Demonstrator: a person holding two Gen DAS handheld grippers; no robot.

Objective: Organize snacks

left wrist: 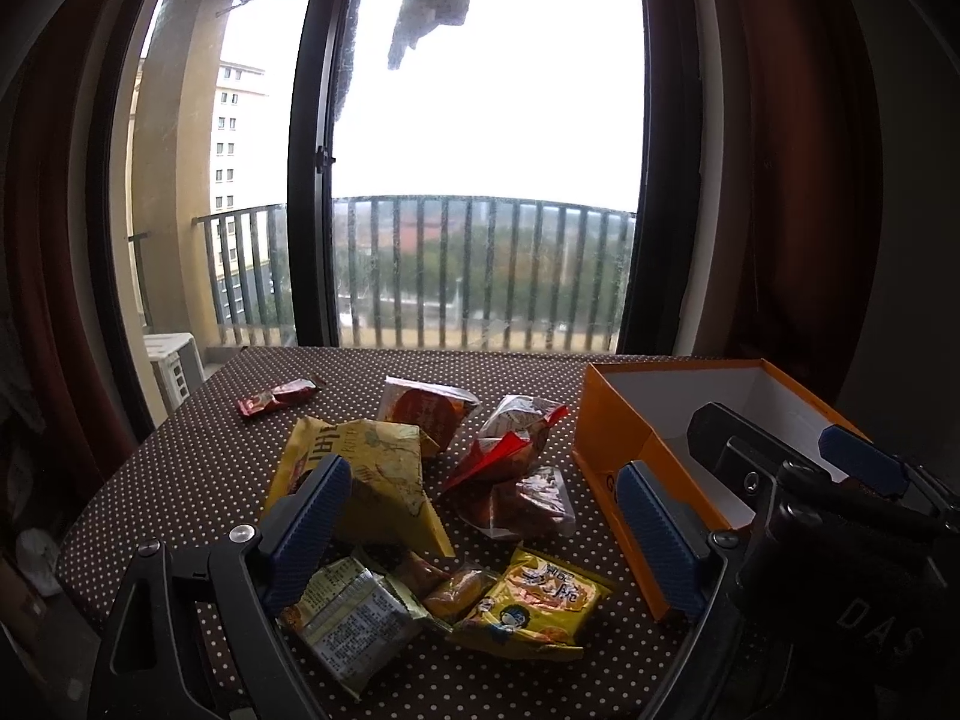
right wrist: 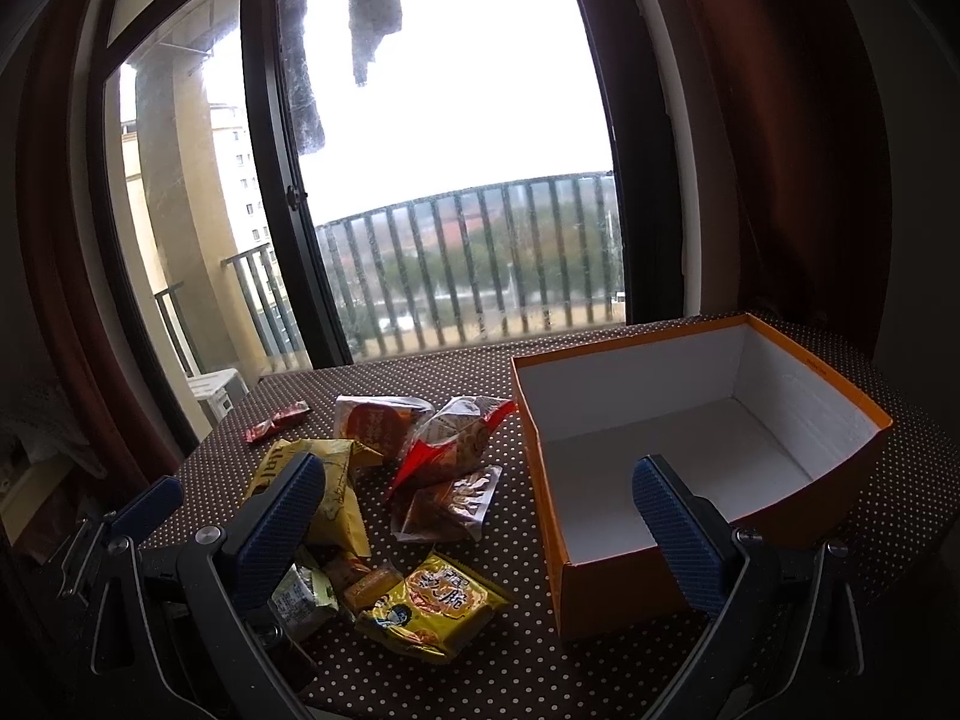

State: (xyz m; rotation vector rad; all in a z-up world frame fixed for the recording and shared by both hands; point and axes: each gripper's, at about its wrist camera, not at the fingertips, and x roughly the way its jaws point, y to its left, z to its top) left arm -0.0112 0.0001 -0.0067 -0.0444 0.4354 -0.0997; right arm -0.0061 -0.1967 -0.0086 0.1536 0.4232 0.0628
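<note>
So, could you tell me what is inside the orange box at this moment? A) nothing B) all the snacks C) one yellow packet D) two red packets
A: the orange box shows only its bare white floor, while the snack packets lie on the dotted tablecloth beside it.

A brown tablecloth with white dots [left wrist: 198, 480] is being spread across the lower half of both frames, and dark red curtains [right wrist: 798, 180] are being hung down both sides. The centre is being filled by a black-framed glass door [left wrist: 312, 180], through which a balcony railing [left wrist: 480, 264], a pale high-rise [left wrist: 231, 138] at centre left and grey laundry [right wrist: 372, 6] at the top are being seen.
</note>
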